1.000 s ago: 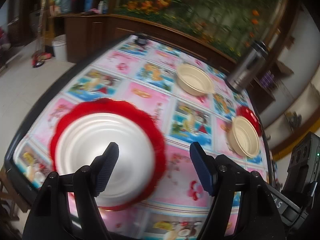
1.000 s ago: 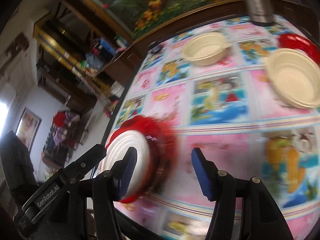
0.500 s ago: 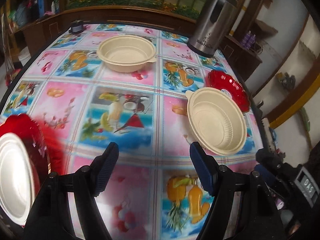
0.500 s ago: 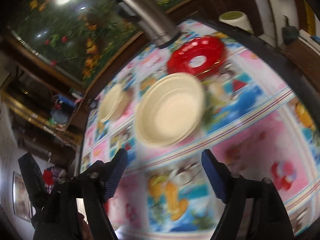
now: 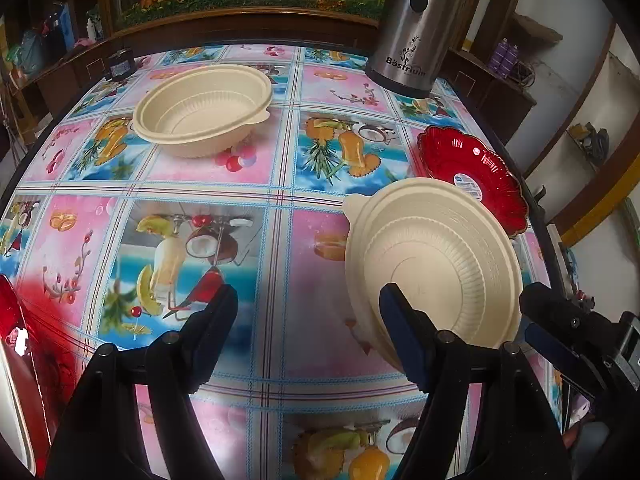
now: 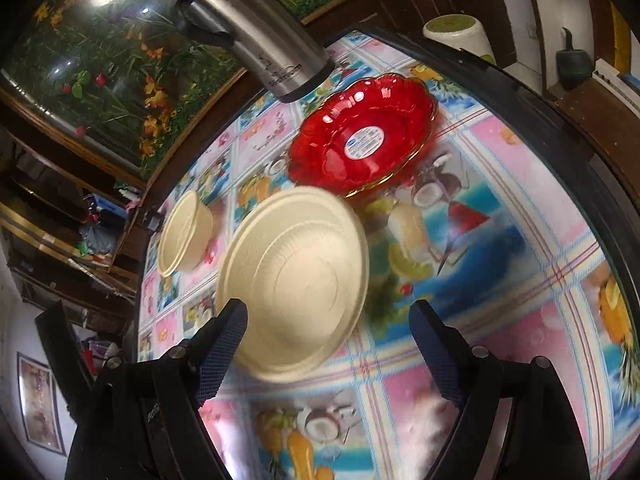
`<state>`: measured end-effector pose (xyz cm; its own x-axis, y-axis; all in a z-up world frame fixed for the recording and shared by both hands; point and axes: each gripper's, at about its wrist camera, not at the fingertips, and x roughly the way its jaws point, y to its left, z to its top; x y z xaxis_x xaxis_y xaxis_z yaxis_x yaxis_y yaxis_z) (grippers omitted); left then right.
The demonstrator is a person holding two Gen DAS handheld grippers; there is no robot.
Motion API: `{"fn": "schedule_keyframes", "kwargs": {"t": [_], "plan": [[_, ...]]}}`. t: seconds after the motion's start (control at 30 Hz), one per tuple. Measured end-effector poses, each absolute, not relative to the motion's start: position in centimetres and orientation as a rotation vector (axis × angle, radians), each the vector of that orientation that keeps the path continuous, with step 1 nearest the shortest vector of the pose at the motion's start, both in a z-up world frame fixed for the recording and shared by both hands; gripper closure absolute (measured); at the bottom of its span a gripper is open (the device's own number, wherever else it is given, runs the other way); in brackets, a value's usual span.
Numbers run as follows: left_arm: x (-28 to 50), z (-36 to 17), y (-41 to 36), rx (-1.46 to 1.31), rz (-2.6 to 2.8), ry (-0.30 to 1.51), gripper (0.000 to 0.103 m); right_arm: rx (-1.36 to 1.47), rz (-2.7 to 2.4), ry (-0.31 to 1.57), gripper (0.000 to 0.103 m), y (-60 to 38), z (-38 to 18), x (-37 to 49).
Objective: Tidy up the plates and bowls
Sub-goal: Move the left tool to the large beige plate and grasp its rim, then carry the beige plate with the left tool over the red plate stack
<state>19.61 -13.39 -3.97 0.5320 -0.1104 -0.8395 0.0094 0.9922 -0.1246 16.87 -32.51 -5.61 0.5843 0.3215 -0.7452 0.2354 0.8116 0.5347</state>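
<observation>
A cream bowl sits near the table's right edge, with a red scalloped plate just behind it. A second cream bowl stands further back. My left gripper hangs open over the tablecloth just left of the near bowl, holding nothing. My right gripper hovers over the near cream bowl. Its jaws are opening, the bowl's near part lies below the gap, and the pads do not press on it. The red plate lies beyond. Another red plate shows at the far left edge.
A steel thermos jug stands at the table's back right, close behind the red plate. The fruit-print tablecloth covers a dark-rimmed table. Wooden cabinets and shelves ring the table. A small dark object sits at the back left.
Both grippers swung right, away from the red plate with the white dish at the left, toward the near cream bowl. The right jaws have spread wider.
</observation>
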Motion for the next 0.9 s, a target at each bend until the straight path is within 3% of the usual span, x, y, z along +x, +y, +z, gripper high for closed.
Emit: {"fn": "schedule_keyframes", "kwargs": {"t": [0.13, 0.33, 0.5, 0.57, 0.7, 0.8, 0.9], "plan": [[19.9, -4.2, -14.0, -0.088, -0.066, 0.993, 0.030, 0.646, 0.044, 0.966, 0.023, -32.7, -6.2, 17.6], [20.3, -4.6, -14.2, -0.055, -0.033, 0.975, 0.031, 0.642, 0.023, 0.985, 0.042, -32.9, -7.1, 18.0], [20.5, -5.2, -14.5, -0.040, -0.037, 0.987, 0.056, 0.640, 0.005, 0.996, 0.053, -32.9, -7.6, 18.3], [20.4, -5.2, -14.7, -0.024, -0.041, 0.984, 0.071, 0.633, 0.000, 1.004, 0.065, -32.7, -7.7, 18.3], [20.3, -5.1, -15.1, -0.002, -0.066, 0.987, 0.089, 0.631, 0.016, 1.008, 0.077, -32.4, -7.8, 18.4], [19.9, -4.9, -15.4, 0.024, -0.074, 0.987, 0.091, 0.615, 0.038, 1.008, 0.089, -31.7, -7.5, 18.2], [19.5, -4.6, -14.9, 0.018, -0.078, 0.989, 0.091, 0.604, 0.040, 0.998, 0.092, -31.2, -7.1, 17.8]]}}
